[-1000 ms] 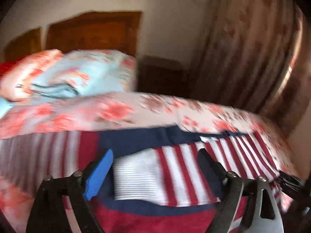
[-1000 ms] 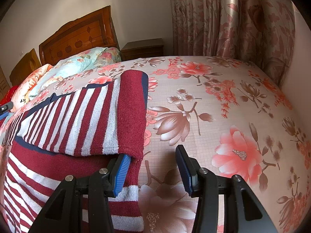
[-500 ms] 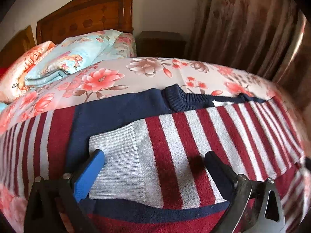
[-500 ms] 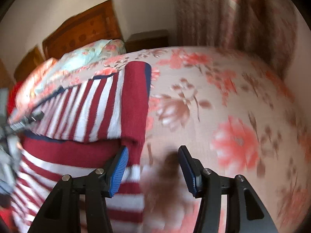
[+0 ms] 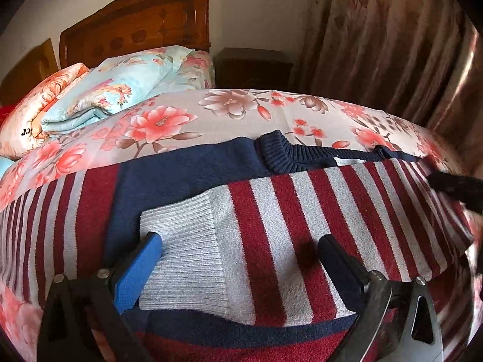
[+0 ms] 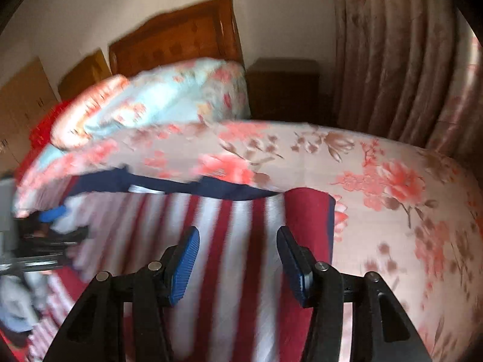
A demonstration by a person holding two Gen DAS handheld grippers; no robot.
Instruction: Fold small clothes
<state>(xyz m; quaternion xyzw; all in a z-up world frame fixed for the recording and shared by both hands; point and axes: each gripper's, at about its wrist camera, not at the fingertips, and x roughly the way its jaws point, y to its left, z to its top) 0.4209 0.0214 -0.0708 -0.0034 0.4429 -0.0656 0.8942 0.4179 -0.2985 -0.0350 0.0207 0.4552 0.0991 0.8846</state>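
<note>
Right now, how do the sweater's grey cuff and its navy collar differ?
The grey cuff lies between the open jaws of the left gripper, atop the folded striped sleeve; the navy collar sits farther off, at the sweater's top edge by the floral bedsheet. Both are ribbed knit.

The left gripper [image 5: 238,259] hangs wide open over a striped sweater [image 5: 302,211] spread on the flowered bedsheet [image 5: 211,114]. A sleeve lies folded across the chest, its grey cuff [image 5: 187,241] between the fingers. Folded quilts [image 5: 114,90] sit by the wooden headboard [image 5: 135,27].
</note>
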